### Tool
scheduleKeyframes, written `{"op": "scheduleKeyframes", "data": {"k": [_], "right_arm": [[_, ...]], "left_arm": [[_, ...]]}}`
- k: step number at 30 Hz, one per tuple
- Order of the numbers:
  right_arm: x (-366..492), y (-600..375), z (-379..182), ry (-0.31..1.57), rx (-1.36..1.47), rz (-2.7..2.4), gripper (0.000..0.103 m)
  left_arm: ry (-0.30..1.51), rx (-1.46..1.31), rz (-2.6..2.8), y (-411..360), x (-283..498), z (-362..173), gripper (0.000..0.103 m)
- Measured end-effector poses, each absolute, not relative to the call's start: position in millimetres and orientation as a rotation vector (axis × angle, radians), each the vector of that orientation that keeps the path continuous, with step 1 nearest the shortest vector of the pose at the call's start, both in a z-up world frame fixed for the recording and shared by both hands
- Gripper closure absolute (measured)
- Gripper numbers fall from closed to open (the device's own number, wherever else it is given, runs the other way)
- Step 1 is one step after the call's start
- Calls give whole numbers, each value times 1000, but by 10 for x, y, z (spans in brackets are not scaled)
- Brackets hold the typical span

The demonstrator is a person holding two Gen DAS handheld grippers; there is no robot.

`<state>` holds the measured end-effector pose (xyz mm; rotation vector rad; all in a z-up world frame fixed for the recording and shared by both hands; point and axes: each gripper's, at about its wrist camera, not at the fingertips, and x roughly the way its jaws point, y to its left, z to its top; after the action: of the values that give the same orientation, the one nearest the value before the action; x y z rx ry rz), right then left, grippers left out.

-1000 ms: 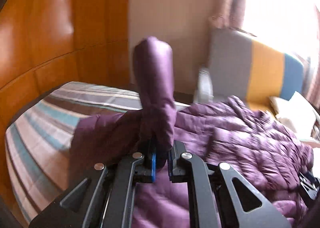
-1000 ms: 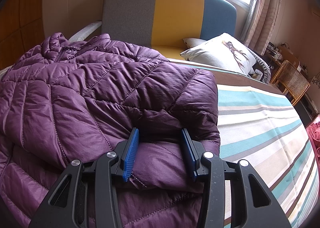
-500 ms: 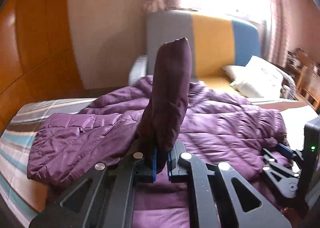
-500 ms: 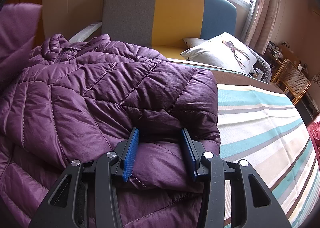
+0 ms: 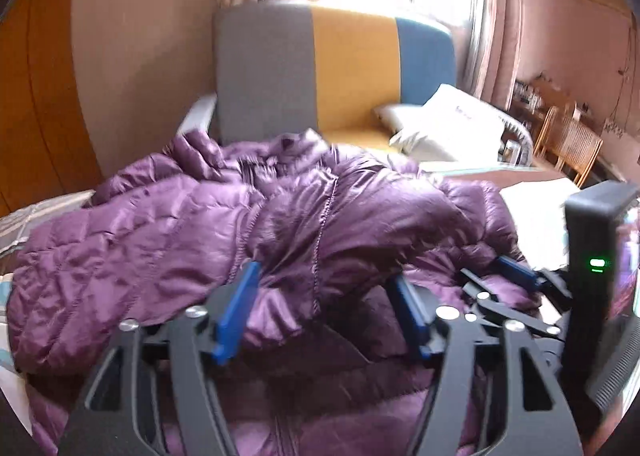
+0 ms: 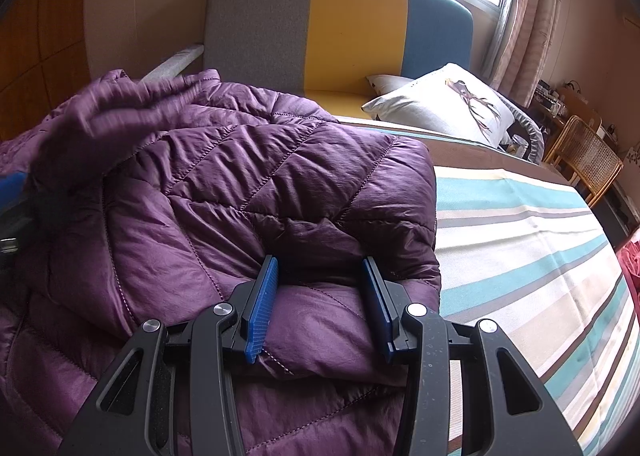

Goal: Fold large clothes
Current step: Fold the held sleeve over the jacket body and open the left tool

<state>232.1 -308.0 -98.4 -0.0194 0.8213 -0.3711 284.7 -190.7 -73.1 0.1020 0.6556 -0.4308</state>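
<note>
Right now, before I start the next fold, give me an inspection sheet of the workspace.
Surface: striped bedspread, bare to the right of the jacket.
Job's things: purple puffer jacket spread on the bed, a sleeve lying across its middle.
Clutter: white pillow on the sofa beyond the bed.
Grippers: left gripper open, fingers either side of the sleeve; right gripper open, pressed onto the jacket's edge.
Cables: nothing seen on the bed.
Surroundings: window with curtains, wicker chair, wood panelling.
</note>
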Motion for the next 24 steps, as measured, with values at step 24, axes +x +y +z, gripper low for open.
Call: {"op": "scheduleKeyframes", "data": {"k": [24], "right_arm": [[2819, -2316, -395, 706, 6, -95, 60]], "left_arm": [[731, -200, 13, 147, 3039, -1000, 17]]}}
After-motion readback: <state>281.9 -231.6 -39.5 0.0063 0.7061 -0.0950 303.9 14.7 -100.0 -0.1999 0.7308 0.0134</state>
